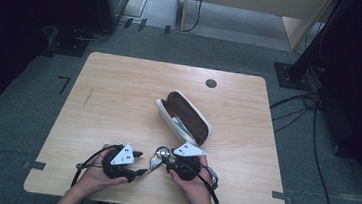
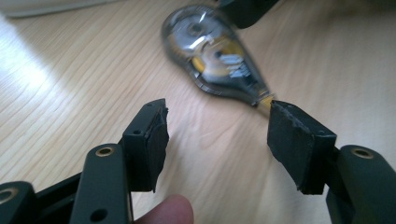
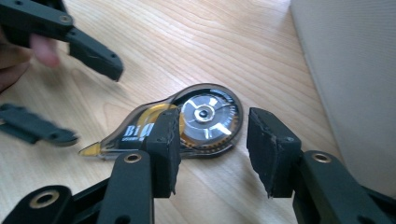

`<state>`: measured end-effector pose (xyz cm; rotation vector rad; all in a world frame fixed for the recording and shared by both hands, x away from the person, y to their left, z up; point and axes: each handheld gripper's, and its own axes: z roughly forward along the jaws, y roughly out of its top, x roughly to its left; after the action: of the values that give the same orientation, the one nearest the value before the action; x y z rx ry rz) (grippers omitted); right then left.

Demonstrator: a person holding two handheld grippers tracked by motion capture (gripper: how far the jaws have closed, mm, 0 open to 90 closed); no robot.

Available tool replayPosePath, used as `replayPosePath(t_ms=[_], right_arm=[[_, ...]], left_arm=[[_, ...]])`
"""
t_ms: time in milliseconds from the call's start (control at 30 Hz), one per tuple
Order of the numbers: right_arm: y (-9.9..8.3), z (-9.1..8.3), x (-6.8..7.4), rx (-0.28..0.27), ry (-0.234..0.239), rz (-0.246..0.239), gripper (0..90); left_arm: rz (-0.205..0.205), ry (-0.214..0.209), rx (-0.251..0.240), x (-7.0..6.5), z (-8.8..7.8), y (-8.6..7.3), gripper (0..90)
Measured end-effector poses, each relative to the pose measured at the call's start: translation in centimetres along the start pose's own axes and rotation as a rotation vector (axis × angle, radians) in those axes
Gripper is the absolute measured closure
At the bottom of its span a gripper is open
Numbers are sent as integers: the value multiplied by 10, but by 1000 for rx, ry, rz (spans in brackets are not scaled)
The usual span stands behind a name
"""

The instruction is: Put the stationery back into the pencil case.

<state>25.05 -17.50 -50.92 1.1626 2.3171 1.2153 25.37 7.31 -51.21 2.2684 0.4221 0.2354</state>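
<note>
A clear correction-tape dispenser with a yellow tip lies flat on the wooden table near its front edge, between my two grippers. My left gripper is open; in the left gripper view the dispenser lies just beyond the jaws, its tip close to the right-hand jaw. My right gripper is open too. In the right gripper view its jaws stand on either side of the dispenser's round end, and I see no pad pressing on it. The left gripper's fingers show at upper left.
An open glasses case, white outside and brown inside, lies slantwise at the table's middle, just behind the right hand; its pale wall stands close on the right. A dark round hole sits near the far edge. Cables trail from both grippers toward the front edge.
</note>
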Motion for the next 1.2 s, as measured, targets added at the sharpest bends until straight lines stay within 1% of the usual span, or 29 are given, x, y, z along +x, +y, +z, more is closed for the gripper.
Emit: replayPosePath(t_ms=[33, 67, 133, 267, 300, 333, 400, 433, 467, 567, 633, 667, 733, 833, 900, 933, 1000, 1033, 1100, 1200], right_arm=[[0, 0, -1, 0, -1, 0, 548], [0, 0, -1, 0, -7, 0, 545], [0, 0, -2, 0, -12, -4, 530], [0, 2, -4, -1, -17, -1, 513], [0, 2, -4, 1, -15, -3, 512], [0, 3, -4, 1, -13, -3, 511], [0, 3, -4, 0, -10, -3, 510], [0, 2, -5, 0, -6, -1, 510], [0, 2, -5, -3, -4, 0, 510], [0, 1, -7, -2, -2, 7, 511], [0, 1, -8, -7, 3, 6, 511], [0, 0, -9, -6, 7, 4, 512], [0, 0, -10, -7, 17, -1, 513], [0, 1, -9, 0, 30, -10, 512], [0, 2, -9, 3, 42, -26, 499], [-1, 3, -9, 7, 52, -33, 479], [-1, 5, -9, 14, 75, -48, 447], [-1, 6, -8, 23, 81, -66, 430], [-3, 8, -7, 33, 78, -102, 401], [-4, 11, -7, 34, 87, -130, 381]], left_arm=[[-12, -15, -8, -1, 0, 1, 372], [-19, -22, -14, -2, 1, 3, 361], [-23, -19, -8, -6, 4, 6, 328], [-33, 20, 24, -16, 14, 16, 191], [-33, 35, 32, -17, 16, 17, 170], [-36, 48, 43, -18, 17, 19, 167], [-46, 58, 49, -17, 19, 19, 166], [-54, 60, 55, -16, 20, 18, 186], [-48, 59, 59, -16, 20, 18, 227], [-34, 36, 56, -15, 18, 15, 321], [-31, 31, 65, -14, 17, 14, 372], [-34, 27, 65, -12, 15, 13, 395], [-56, 20, 58, -8, 13, 11, 449], [-66, 23, 60, -3, 10, 8, 524], [-79, 18, 57, -1, 9, 7, 564], [-80, 20, 59, -1, 9, 7, 598], [-81, 24, 59, 0, 8, 7, 631], [-85, 22, 58, 1, 8, 7, 647], [-88, 23, 59, 2, 8, 6, 678], [-97, 21, 59, 4, 7, 6, 715]])
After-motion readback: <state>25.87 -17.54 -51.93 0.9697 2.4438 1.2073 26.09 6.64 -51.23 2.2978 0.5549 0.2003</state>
